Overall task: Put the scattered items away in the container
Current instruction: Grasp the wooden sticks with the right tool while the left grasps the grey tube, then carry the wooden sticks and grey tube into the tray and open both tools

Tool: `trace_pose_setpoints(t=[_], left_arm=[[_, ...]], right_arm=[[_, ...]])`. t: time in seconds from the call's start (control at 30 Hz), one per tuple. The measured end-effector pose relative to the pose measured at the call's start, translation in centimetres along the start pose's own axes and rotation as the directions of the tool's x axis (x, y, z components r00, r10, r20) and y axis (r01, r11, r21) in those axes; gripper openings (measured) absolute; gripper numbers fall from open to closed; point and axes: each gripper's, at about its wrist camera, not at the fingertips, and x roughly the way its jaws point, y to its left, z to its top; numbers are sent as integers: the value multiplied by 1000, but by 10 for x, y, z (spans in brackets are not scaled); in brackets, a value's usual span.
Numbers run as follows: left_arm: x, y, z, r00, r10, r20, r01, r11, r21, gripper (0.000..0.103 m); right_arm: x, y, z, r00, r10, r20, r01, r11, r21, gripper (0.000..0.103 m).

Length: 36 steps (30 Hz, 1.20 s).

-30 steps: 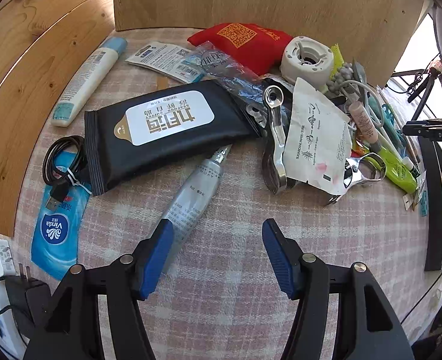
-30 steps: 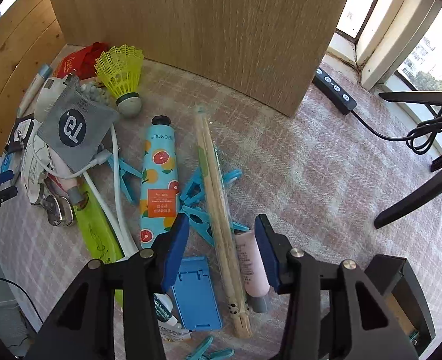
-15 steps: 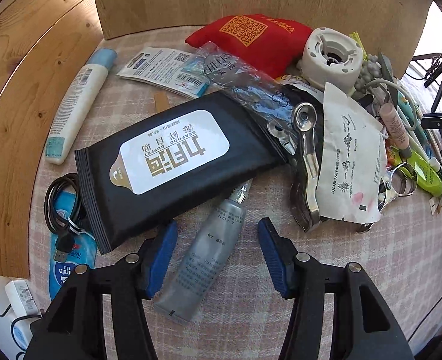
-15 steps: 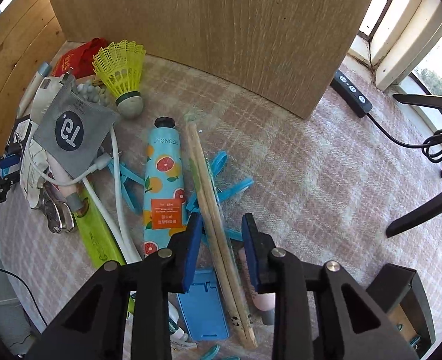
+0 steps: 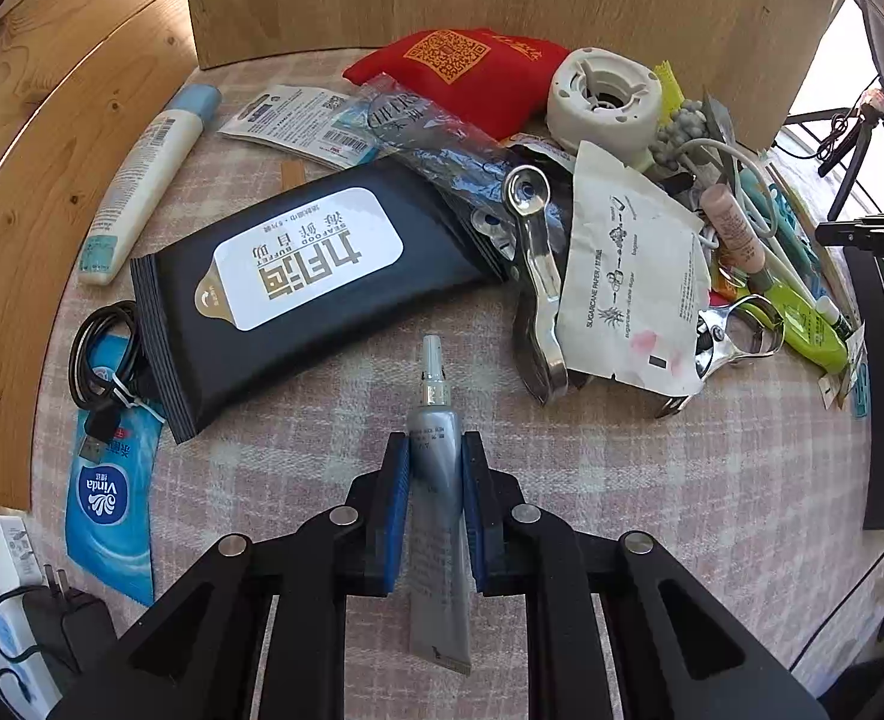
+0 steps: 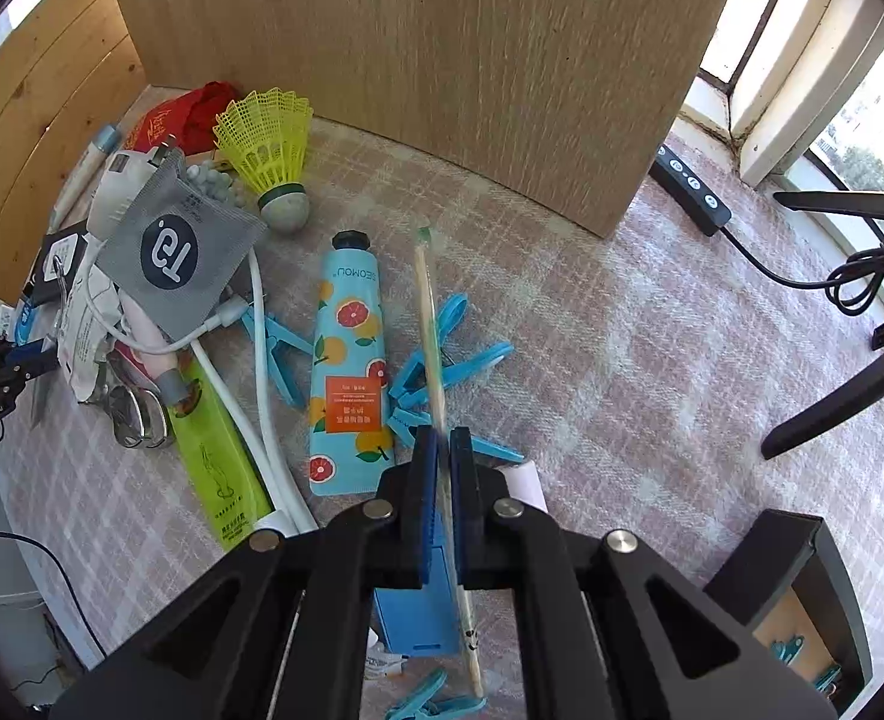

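While the left wrist view is showing the left gripper (image 5: pixel 434 468) closing its 2 blue pads on a grey tube (image 5: pixel 435 516), nozzle pointing away over the checked cloth (image 5: pixel 652 480), the right wrist view is showing a different stretch of the same table. Only the left view is taking in the black wipes pack (image 5: pixel 309 276) just beyond the tube, a blue tissue packet (image 5: pixel 108 504) and a coiled black cable (image 5: pixel 96 360) at its end.

Only the right view is presenting the right gripper (image 6: pixel 445 468), its pads pressing together on a wrapped pair of chopsticks (image 6: pixel 429 312), which are running past a fruit-printed hand cream tube (image 6: pixel 348 366) and blue clothes pegs (image 6: pixel 466 360). A yellow shuttlecock (image 6: pixel 270 150) is lying farther off.

At that view's lower right corner, a black open-topped box (image 6: pixel 802 546) is standing apart from the clutter, holding several blue pegs (image 6: pixel 787 651).
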Motion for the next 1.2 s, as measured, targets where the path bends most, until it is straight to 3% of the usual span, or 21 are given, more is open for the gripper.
trace_pose_setpoints(t=[0.17, 0.4, 0.63, 0.97, 1.2], left_arm=[[-17, 6, -5, 999, -34, 41, 37, 997, -60, 15], [-57, -3, -15, 993, -49, 108, 57, 996, -71, 15], [-106, -35, -20, 978, -82, 193, 87, 996, -20, 15], [-150, -131, -12, 947, -197, 255, 170, 978, 125, 15], [-156, -240, -6, 909, -356, 216, 285, 910, 301, 15]], right_arm=[[-9, 10, 2, 1000, -1, 30, 0, 1000, 10, 4], [-60, 9, -7, 991, 31, 127, -36, 999, 37, 3], [-116, 3, -27, 968, 38, 249, -62, 994, 90, 1], [-200, -35, -98, 930, -9, 368, -62, 982, 180, 1], [-248, -82, -187, 918, -109, 382, -18, 949, 315, 1]])
